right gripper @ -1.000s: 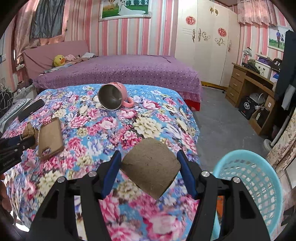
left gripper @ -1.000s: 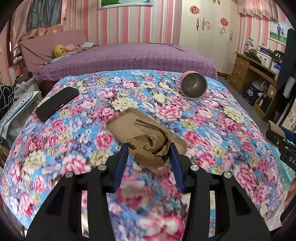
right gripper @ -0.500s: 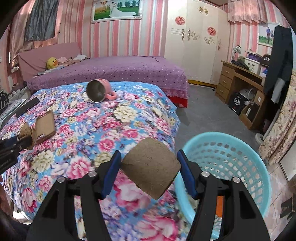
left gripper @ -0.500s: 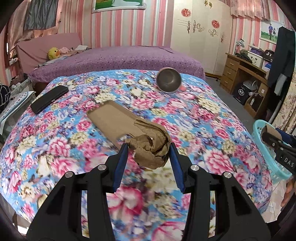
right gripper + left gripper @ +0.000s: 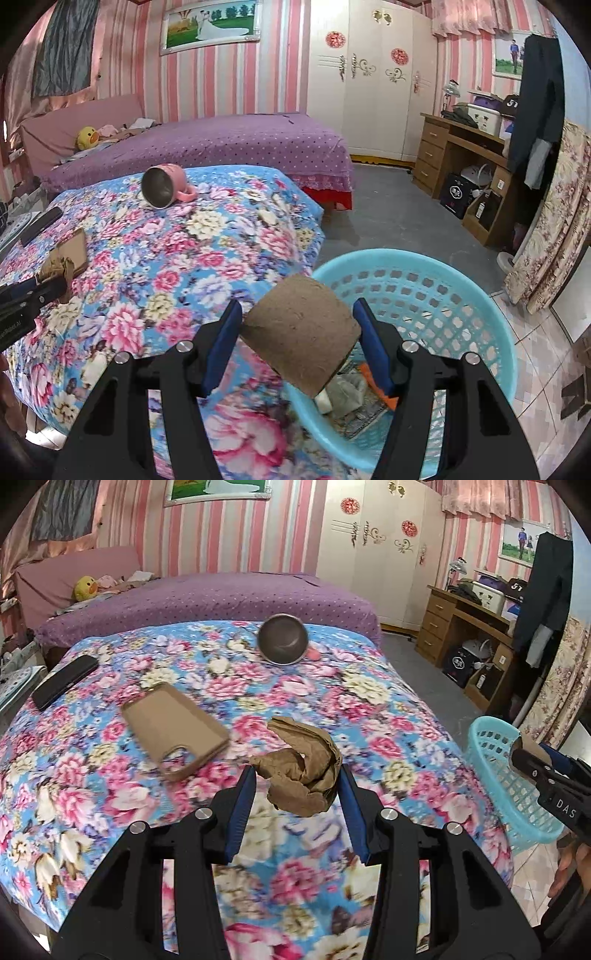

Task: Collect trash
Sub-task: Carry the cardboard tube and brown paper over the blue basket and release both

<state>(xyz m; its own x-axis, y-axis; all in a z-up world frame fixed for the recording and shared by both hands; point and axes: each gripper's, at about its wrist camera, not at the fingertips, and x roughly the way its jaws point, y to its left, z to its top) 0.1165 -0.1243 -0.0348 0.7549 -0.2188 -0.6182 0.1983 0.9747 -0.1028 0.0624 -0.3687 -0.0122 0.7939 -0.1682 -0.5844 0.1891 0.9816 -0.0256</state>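
Observation:
My left gripper [image 5: 297, 777] is shut on a crumpled brown paper wad [image 5: 303, 771], held above the flowered bedspread [image 5: 110, 775]. A brown cardboard tube [image 5: 301, 338] sits between the blue pads of my right gripper [image 5: 297, 314], which is shut on it, over the near-left rim of the turquoise plastic basket [image 5: 461, 284]. The basket holds several scraps at its bottom. In the left wrist view the basket [image 5: 517, 775] stands at the right past the bed edge, with the right gripper [image 5: 532, 760] over it. The left gripper [image 5: 48, 284] with its wad shows at the left edge of the right wrist view.
On the bedspread lie a tan phone case [image 5: 173, 723], a black phone [image 5: 62, 681] and a tipped pink mug [image 5: 166, 186]. A purple bed [image 5: 221, 144] stands behind, a wooden desk [image 5: 465, 155] at the right. Grey floor [image 5: 388, 225] lies between bed and desk.
Both grippers have carried their loads to the right across the bed. The basket has come under the right gripper and into the left wrist view. The phone case has slid left.

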